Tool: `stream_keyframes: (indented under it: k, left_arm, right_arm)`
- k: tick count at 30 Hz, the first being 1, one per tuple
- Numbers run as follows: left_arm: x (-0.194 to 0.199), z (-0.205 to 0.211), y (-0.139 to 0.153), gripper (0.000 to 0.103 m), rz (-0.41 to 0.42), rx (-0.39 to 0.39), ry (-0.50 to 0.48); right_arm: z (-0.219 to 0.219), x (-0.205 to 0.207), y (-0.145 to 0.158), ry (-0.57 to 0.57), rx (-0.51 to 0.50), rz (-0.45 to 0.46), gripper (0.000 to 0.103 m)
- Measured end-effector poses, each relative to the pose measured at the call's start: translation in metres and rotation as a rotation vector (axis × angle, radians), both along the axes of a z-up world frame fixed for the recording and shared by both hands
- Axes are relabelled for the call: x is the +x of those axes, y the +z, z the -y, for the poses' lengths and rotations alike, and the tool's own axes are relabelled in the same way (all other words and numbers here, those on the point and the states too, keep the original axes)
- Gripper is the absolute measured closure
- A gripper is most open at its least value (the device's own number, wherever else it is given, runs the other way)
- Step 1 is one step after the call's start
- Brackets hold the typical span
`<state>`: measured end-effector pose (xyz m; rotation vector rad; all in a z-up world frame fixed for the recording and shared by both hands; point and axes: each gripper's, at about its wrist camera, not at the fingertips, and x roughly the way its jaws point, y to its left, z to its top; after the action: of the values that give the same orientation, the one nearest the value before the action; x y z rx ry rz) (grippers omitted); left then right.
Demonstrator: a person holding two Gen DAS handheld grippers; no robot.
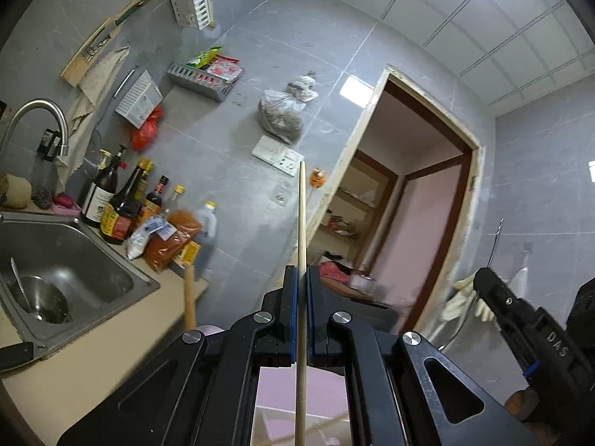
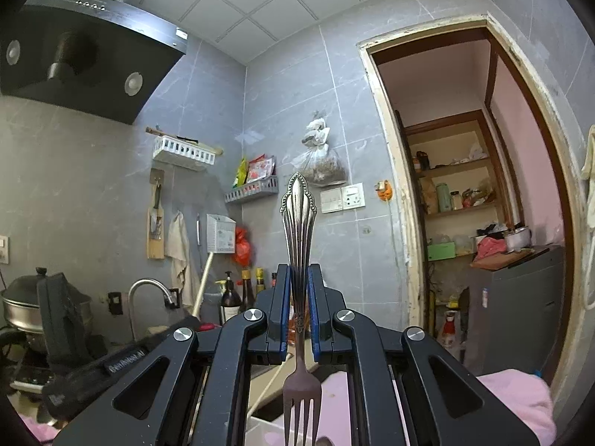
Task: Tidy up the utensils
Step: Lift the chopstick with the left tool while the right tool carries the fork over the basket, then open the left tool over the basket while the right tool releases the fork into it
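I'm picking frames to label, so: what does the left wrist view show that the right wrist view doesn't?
Only the left wrist view: the left gripper shut on a wooden chopstick, and the steel sink basin with a ladle in it.
Only the right wrist view: the right gripper shut on a fork, the range hood, a steamer pot.
Both: the faucet, the sauce bottles, the hanging bag, the doorway.
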<state>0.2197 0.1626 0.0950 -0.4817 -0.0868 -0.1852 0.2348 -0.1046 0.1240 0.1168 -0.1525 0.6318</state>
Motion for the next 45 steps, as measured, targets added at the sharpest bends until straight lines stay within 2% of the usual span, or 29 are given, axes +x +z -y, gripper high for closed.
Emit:
stream_keyframes:
  k: [13, 20, 31, 39, 45]
  left_arm:
    - [0.024, 0.010, -0.032, 0.101, -0.009, 0.028, 0.095]
    - [0.028, 0.011, -0.044, 0.101, -0.037, 0.032, 0.112]
    - [0.028, 0.011, -0.053, 0.101, -0.059, 0.035, 0.094]
    - [0.030, 0.016, -0.060, 0.101, -0.064, 0.072, 0.117]
    - [0.028, 0.029, -0.066, 0.101, -0.066, 0.133, 0.120]
  right_arm:
    - [-0.016, 0.039, -0.028, 0.020, -0.004, -0.031, 0.096]
    - [-0.023, 0.045, -0.030, 0.043, -0.012, -0.033, 0.096]
    - [-0.024, 0.048, -0.055, 0.058, -0.058, -0.108, 0.096]
    - [-0.025, 0.044, -0.064, 0.046, -0.094, -0.109, 0.096]
    - [-0.028, 0.040, -0.066, 0.041, -0.112, -0.092, 0.096]
